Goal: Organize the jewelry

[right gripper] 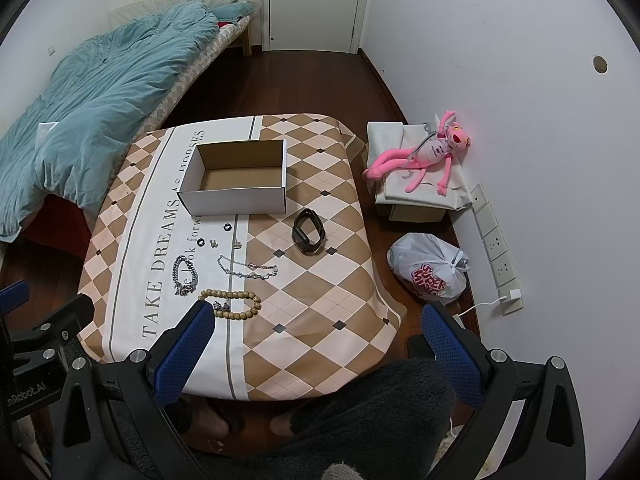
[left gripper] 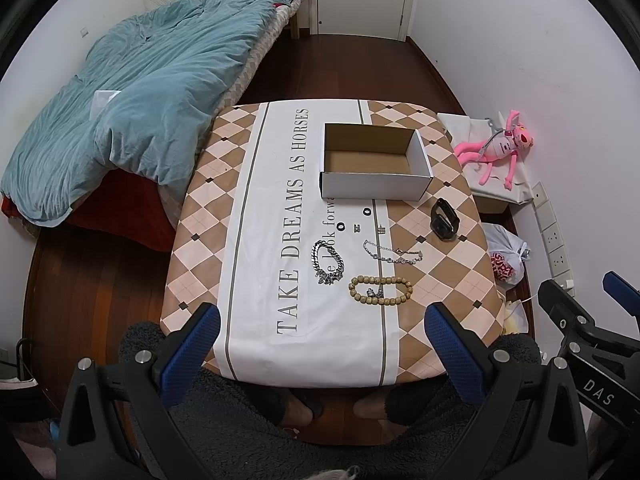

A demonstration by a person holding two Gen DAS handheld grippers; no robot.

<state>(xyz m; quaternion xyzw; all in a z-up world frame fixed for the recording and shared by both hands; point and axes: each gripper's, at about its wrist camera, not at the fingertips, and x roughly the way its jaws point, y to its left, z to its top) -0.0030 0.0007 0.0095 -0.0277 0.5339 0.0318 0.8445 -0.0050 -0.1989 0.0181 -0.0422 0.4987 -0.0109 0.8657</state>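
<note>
1. Both grippers hang above the near edge of the table: the left gripper (left gripper: 320, 324) and the right gripper (right gripper: 316, 324) each have their blue fingers spread wide, holding nothing.
2. Nearest them on the tablecloth (left gripper: 260, 280) lies a wooden bead bracelet (left gripper: 380, 290) with a small metal piece inside its loop.
3. Just beyond sit a thick silver chain (left gripper: 328, 262) on the left and a thin silver chain (left gripper: 394, 254) on the right.
4. Small rings and earrings (left gripper: 362, 222) are scattered between the chains and the box.
5. A black watch band (left gripper: 443, 219) lies to the right.
6. An open cardboard box (left gripper: 376, 160) stands at the far side, nothing inside.
7. A pink plush toy (right gripper: 424, 156) rests by the wall.
</note>
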